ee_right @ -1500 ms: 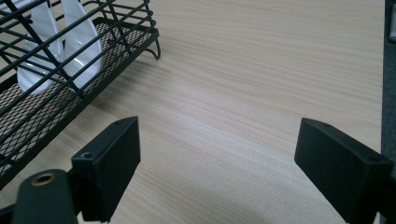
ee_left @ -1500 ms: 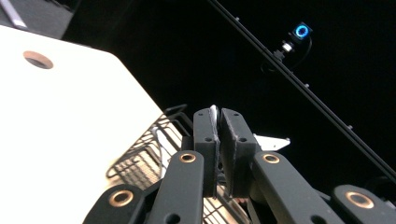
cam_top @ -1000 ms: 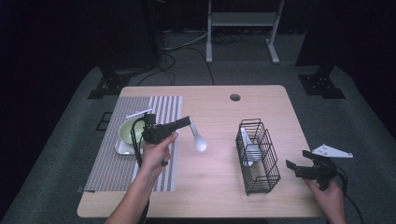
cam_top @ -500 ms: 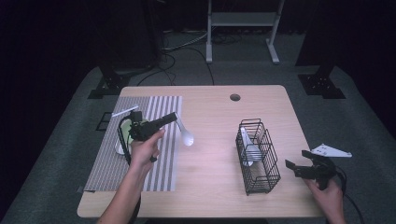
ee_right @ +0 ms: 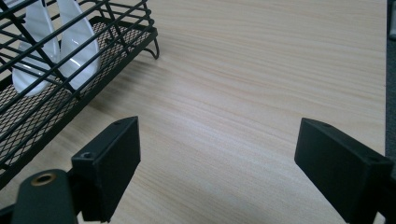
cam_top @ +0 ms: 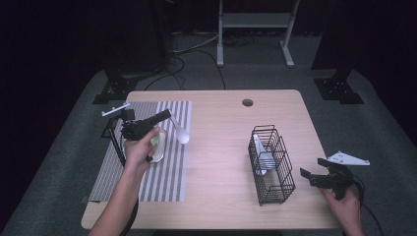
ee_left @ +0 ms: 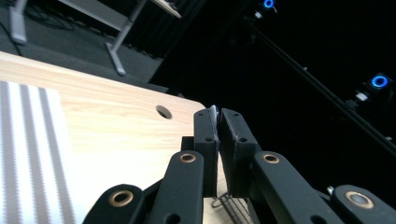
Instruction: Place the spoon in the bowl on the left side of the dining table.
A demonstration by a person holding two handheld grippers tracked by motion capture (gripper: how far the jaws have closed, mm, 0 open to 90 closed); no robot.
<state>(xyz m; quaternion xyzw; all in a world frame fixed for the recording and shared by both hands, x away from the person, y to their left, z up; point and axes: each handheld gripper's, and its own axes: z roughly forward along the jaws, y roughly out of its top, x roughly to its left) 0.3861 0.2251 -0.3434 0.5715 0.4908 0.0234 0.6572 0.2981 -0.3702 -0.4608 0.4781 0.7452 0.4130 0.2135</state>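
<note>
While left gripper (cam_top: 167,116) apparently pinches a white spoon (cam_top: 180,133), right gripper (cam_top: 311,168) gapes.

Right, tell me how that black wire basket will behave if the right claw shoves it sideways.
The wire basket looks tall and narrow, so a push high up would probably tip it; low down, it should slide. Its open wire build suggests it's light, and the right gripper view shows small wire feet on smooth wood, so expect little grip. The white spoons leaning inside would likely rattle or shift.
</note>
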